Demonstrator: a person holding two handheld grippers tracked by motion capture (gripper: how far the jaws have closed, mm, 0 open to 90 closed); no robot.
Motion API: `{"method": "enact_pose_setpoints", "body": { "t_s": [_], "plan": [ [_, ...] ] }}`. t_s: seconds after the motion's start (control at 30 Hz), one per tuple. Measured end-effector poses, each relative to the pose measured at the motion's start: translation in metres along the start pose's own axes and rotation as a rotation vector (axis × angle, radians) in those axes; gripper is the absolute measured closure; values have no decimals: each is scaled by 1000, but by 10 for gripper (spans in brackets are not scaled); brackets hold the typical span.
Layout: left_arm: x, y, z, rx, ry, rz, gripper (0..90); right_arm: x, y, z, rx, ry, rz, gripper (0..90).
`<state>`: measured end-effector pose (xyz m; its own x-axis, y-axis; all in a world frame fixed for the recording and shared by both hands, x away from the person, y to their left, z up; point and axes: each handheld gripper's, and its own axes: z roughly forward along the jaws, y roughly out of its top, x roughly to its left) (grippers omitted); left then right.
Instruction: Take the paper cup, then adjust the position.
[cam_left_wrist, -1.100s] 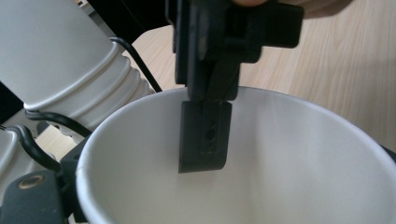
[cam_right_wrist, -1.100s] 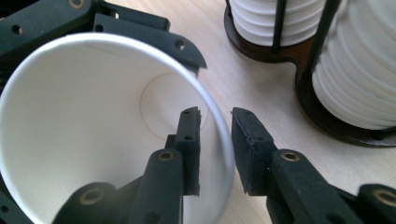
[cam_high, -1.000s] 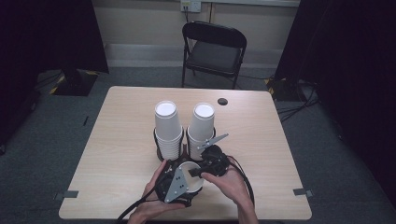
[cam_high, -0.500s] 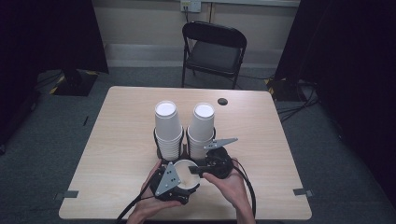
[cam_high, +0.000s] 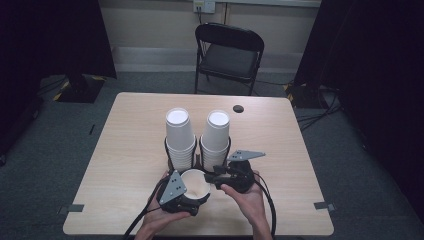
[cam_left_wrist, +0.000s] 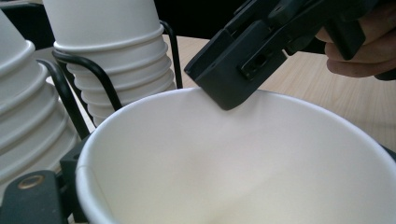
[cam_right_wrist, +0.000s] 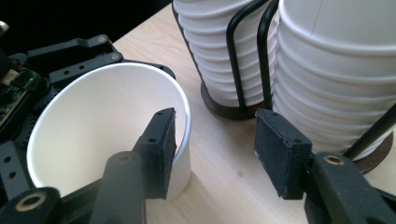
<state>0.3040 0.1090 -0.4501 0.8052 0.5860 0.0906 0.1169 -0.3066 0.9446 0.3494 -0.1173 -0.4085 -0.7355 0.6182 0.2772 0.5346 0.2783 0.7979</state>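
Lower middle of the high view: one loose white paper cup (cam_high: 195, 184), mouth up, standing on the light wooden table (cam_high: 125, 150) near its front edge. Clamped around the cup's body from the lower left by the left gripper (cam_high: 182, 196), jaws closed on it, the holding hand below at the frame's bottom edge. In the left gripper view, the cup (cam_left_wrist: 243, 163) sprawling across the lower frame, open mouth toward the camera, seated between that gripper's jaws.

Right of the cup, the right gripper (cam_high: 216, 177), held in the other hand. Jaws spread moderately wide, gripping nothing. In the right gripper view (cam_right_wrist: 215, 149), one pad dipping inside the cup's (cam_right_wrist: 107, 130) near rim, the other pad outside over bare tabletop, the cup wall between them, not pinched. Same gripper seen from the left gripper view (cam_left_wrist: 243, 60), upper right, one jaw tip hanging at the cup's far rim.

Just behind the cup, centre frame of the high view: two tall stacks of nested white paper cups, bottoms up — left stack (cam_high: 179, 137), right stack (cam_high: 216, 137) — side by side in a black wire cup holder (cam_high: 200, 150). Exact cup count per stack impossible to tell.

Farther back: one small dark round object (cam_high: 238, 108) on the table's far edge, and one black folding chair (cam_high: 227, 55) at upper centre.
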Motion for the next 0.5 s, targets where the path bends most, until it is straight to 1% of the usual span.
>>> {"method": "enact_pose_setpoints", "body": {
  "t_s": [0.03,0.07,0.1,0.13,0.17,0.2,0.23,0.27,0.3,0.33,0.37,0.4,0.43,0.47,0.5],
  "plan": [
    [2,0,-1,-5,9,-8,98,-1,-1,-1,-22,-11,-3,461],
    [2,0,-1,-5,9,-8,98,-1,-1,-1,-22,-11,-3,461],
    [3,0,-2,-3,15,-8,98,-1,-2,-2,-39,-10,-4,453],
    [4,-1,-2,-13,22,-18,98,-1,-3,-3,-55,-7,-4,443],
    [5,-2,-4,-15,29,-24,97,-2,-6,-4,-88,1,-2,428],
    [5,-2,-4,-15,29,-24,97,-2,-6,-4,-88,1,-2,428],
    [6,-3,-5,-17,32,-32,97,-3,-9,-7,-109,-1,-2,428],
    [7,-4,-6,-22,35,-43,97,-3,-9,-7,-109,-1,-2,428],
    [9,-6,-8,-17,47,-48,97,-4,-14,-9,-127,-17,-12,419],
    [11,-7,-9,-18,56,-54,97,-6,-16,-11,-137,-20,-3,415],
    [11,-7,-9,-18,56,-54,97,-6,-16,-11,-137,-20,-3,415],
    [12,-8,-10,-19,60,-58,97,-8,-18,-12,-147,-21,-3,411],
    [15,-10,-13,-24,79,-61,96,-11,-23,-14,-179,-26,8,401],
    [15,-10,-13,-24,79,-61,95,-11,-23,-14,-179,-26,8,401],
    [18,-11,-17,-34,86,-68,95,-14,-28,-17,-190,-36,8,394]
  ]
}}
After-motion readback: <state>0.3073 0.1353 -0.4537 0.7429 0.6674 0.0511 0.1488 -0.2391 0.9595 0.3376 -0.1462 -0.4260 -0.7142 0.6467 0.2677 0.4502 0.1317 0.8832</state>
